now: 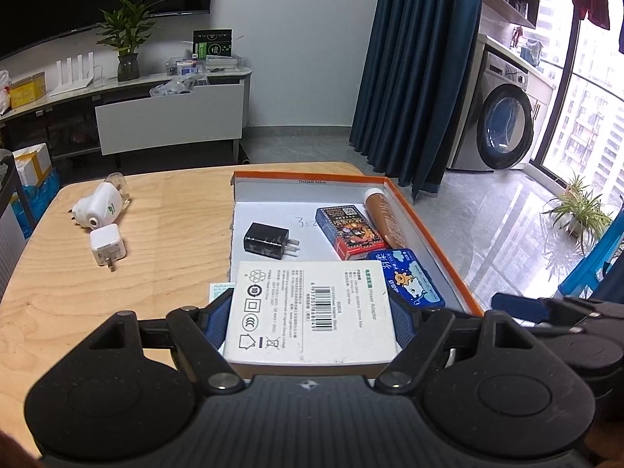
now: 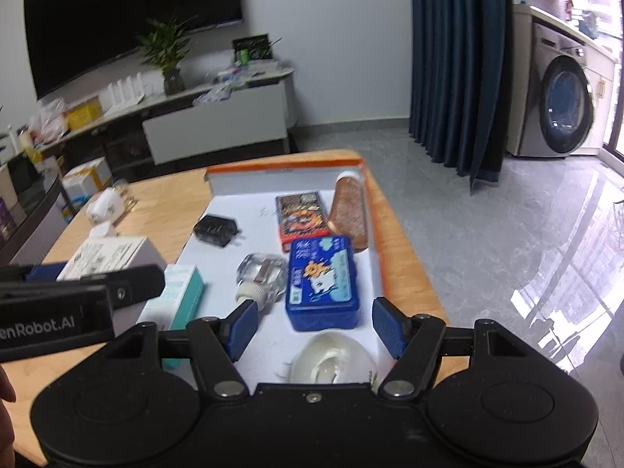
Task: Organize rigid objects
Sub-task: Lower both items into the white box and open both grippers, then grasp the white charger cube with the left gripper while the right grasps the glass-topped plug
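The left gripper (image 1: pixel 308 314) is clamping one white power adapter box (image 1: pixel 312 308) over the near edge of the orange-rimmed tray (image 1: pixel 429 230). Lying in that tray are one black charger (image 1: pixel 267 241), one card pack (image 1: pixel 349 230), one blue tin (image 1: pixel 405 279) and one brown tube (image 1: pixel 384 216). Left of the tray, two white plugs (image 1: pixel 105 247) are lying on the wooden table (image 1: pixel 175 234). The right gripper (image 2: pixel 316 327) is hanging with jaws apart, gripping nothing.

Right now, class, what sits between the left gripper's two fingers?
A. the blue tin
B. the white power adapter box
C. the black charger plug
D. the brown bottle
B: the left gripper has its blue pads pressed on both sides of the white power adapter box.
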`<control>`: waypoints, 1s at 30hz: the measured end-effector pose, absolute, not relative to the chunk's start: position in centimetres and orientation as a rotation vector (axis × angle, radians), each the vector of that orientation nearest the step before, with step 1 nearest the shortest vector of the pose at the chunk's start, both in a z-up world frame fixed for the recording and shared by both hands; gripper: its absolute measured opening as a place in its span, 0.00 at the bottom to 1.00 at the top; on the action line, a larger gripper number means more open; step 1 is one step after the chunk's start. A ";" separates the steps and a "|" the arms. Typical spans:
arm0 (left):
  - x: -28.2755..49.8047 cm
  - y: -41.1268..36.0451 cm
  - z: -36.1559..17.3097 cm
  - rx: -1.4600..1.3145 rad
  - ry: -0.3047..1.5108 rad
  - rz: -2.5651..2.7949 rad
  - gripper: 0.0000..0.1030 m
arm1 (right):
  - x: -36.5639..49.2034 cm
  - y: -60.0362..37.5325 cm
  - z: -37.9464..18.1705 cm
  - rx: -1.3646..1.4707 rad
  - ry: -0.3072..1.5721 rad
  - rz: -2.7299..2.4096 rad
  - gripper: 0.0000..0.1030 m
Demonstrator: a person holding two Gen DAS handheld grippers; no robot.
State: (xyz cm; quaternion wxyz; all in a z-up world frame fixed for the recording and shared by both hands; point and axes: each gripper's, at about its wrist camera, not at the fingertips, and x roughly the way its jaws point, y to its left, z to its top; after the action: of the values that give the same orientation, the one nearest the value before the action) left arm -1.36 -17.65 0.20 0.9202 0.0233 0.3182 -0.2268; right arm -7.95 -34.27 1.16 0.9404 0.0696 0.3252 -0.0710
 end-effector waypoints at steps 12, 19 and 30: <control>-1.1 -18.7 -1.3 0.057 0.698 -0.519 0.89 | -8.6 -35.9 2.6 0.171 0.592 -0.241 0.76; -0.6 -15.7 -0.1 0.021 0.640 -0.401 0.94 | -8.0 -34.3 3.1 0.158 0.587 -0.190 0.77; 8.9 -7.2 -1.2 -0.038 0.679 -0.048 0.94 | -5.2 -29.8 3.9 0.108 0.580 -0.051 0.78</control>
State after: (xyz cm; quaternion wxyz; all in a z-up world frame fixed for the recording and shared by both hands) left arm 8.89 -7.18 -1.17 0.9424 -0.0186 0.3332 -0.0238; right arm -5.21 -29.76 3.94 0.9565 0.0532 0.2858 -0.0253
